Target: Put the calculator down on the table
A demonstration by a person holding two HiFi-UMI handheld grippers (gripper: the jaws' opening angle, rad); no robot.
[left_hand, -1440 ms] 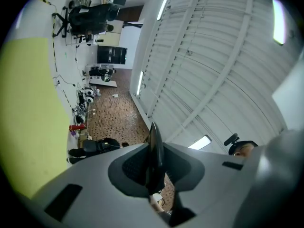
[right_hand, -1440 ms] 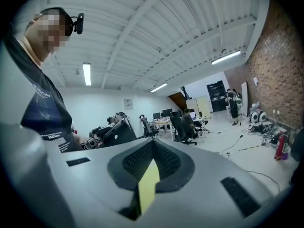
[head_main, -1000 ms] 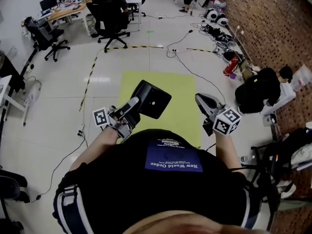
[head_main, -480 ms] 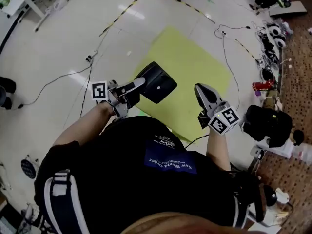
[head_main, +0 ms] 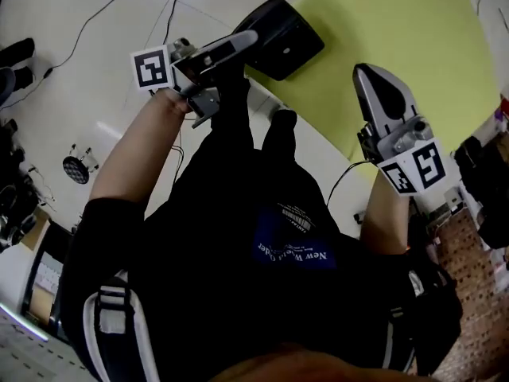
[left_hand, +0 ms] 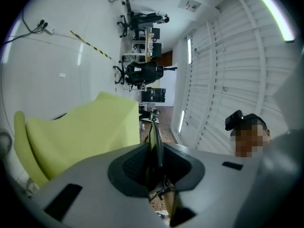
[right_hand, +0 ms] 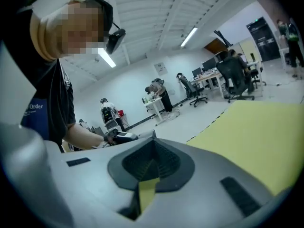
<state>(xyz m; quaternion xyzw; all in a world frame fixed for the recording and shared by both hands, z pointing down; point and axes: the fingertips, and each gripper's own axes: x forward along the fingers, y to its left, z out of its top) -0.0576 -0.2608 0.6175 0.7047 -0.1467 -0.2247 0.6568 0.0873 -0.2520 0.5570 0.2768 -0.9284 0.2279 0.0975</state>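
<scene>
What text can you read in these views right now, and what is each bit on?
"New World Order": blue patch on the person's black shirt, upside down in the head view.
"Order": same patch, right gripper view.
Small print beside those words: too small to read.
Wall sign, right gripper view: too small to read.
Calculator: no print readable.

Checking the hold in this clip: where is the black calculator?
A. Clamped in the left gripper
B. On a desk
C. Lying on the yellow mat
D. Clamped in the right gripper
A: the calculator sits edge-on between the pads of the left gripper, above the yellow mat; the right gripper is shut and empty.
</scene>
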